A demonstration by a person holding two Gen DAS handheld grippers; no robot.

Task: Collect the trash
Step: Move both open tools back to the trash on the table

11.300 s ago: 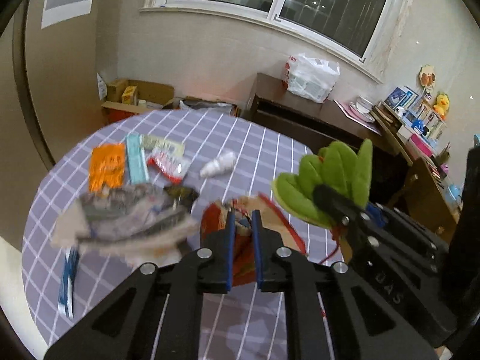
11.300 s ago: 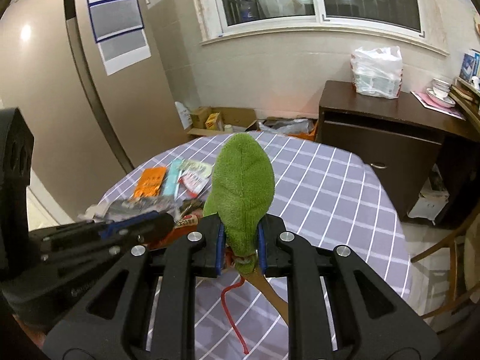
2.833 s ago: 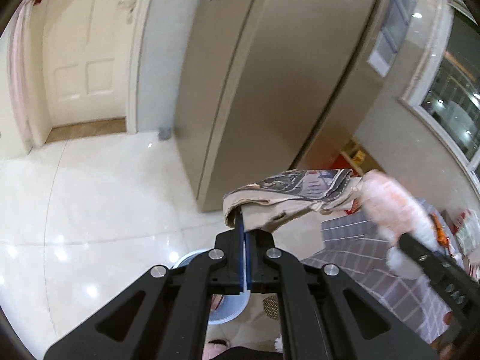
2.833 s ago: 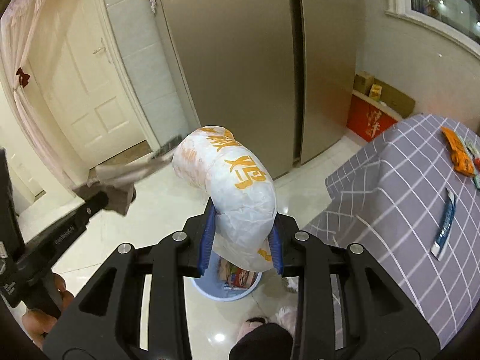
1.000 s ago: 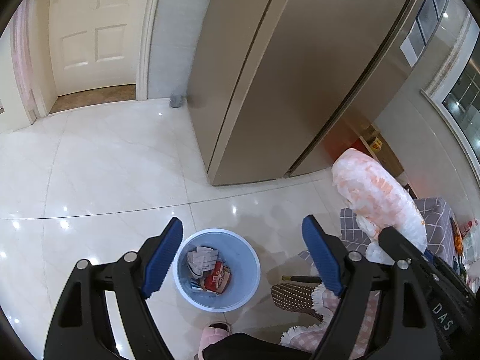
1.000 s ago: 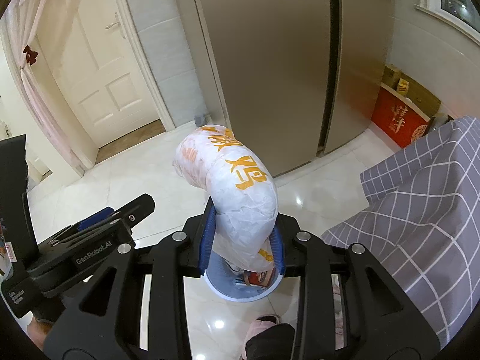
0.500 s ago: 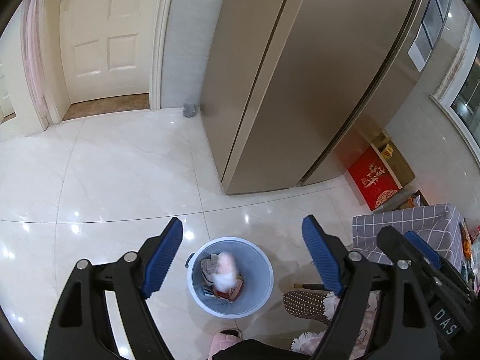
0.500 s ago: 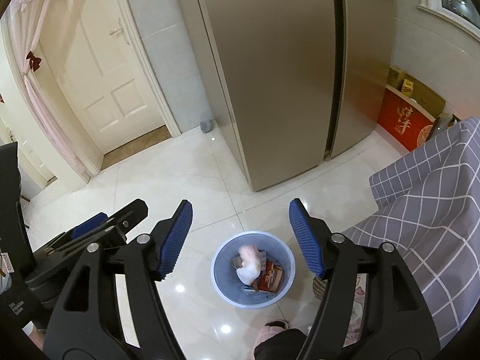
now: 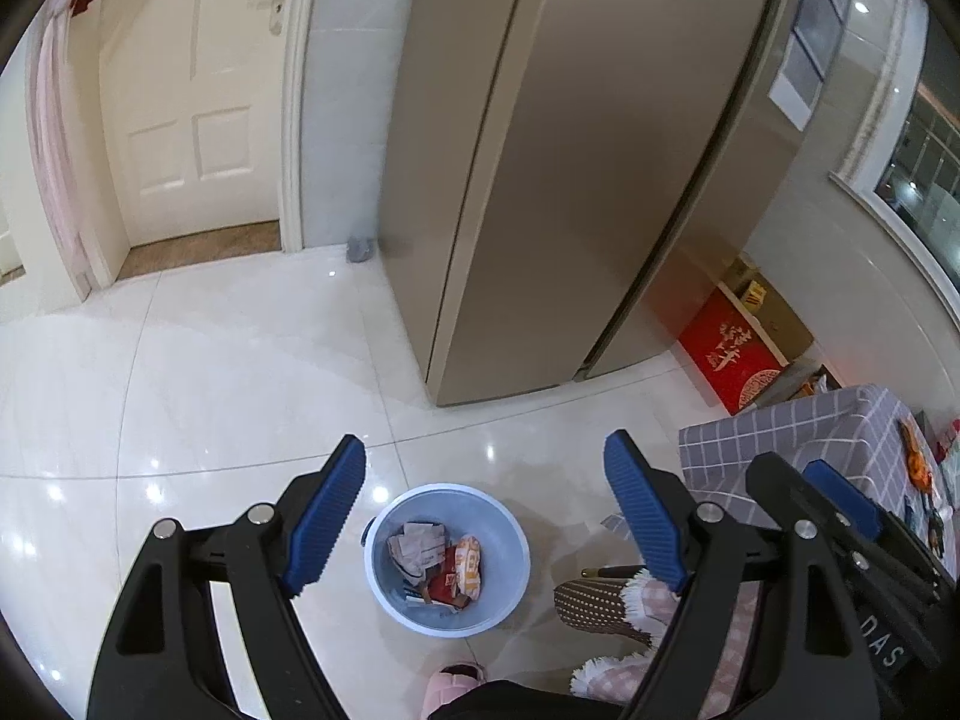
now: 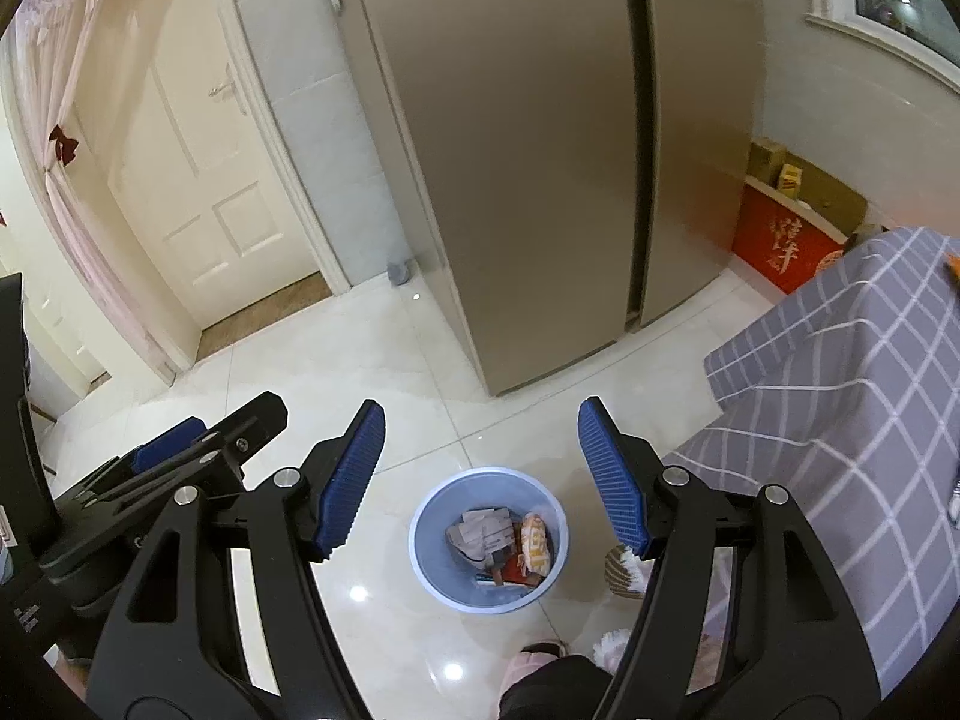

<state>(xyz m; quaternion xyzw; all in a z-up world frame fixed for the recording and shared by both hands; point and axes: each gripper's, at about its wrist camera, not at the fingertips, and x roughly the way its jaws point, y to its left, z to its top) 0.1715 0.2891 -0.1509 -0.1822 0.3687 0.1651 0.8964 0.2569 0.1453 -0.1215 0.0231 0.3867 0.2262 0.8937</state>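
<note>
Left hand-held gripper point(image 9: 483, 513): I see its blue pads spread wide apart with nothing between them; it hangs above the floor, looking down at the bin.
Right hand-held gripper point(image 10: 480, 480): its jaws also stand apart and empty, framing the same bin from above; in the left view its black body shows at the right edge.
Trash bin point(image 10: 432, 531): a round pale blue bin on the glossy white floor point(image 9: 240, 372), well below both tools.
Trash in the bin: crumpled printed paper point(image 10: 486, 531), a white wrapper with orange print point(image 10: 536, 540) and a red scrap point(image 9: 444, 579) lie inside, touching each other.
Tabletop point(image 10: 852, 396): a grey checked cloth hangs over it at the right; I see an orange packet point(image 9: 918, 462) and other small items at its far edge, too small to name.
Surroundings: a tall bronze fridge point(image 9: 570, 180) stands behind the bin, a white door point(image 9: 192, 102) to the left.
Person: a pink slipper point(image 9: 453, 681) and dark clothing show at the bottom edge.
Step in hand: I judge the drop into the bin is finished, as both tools are empty over it.
Next move: I judge both tools must swing right toward the tabletop, jaws kept apart, and line up on a leftover packet there.
</note>
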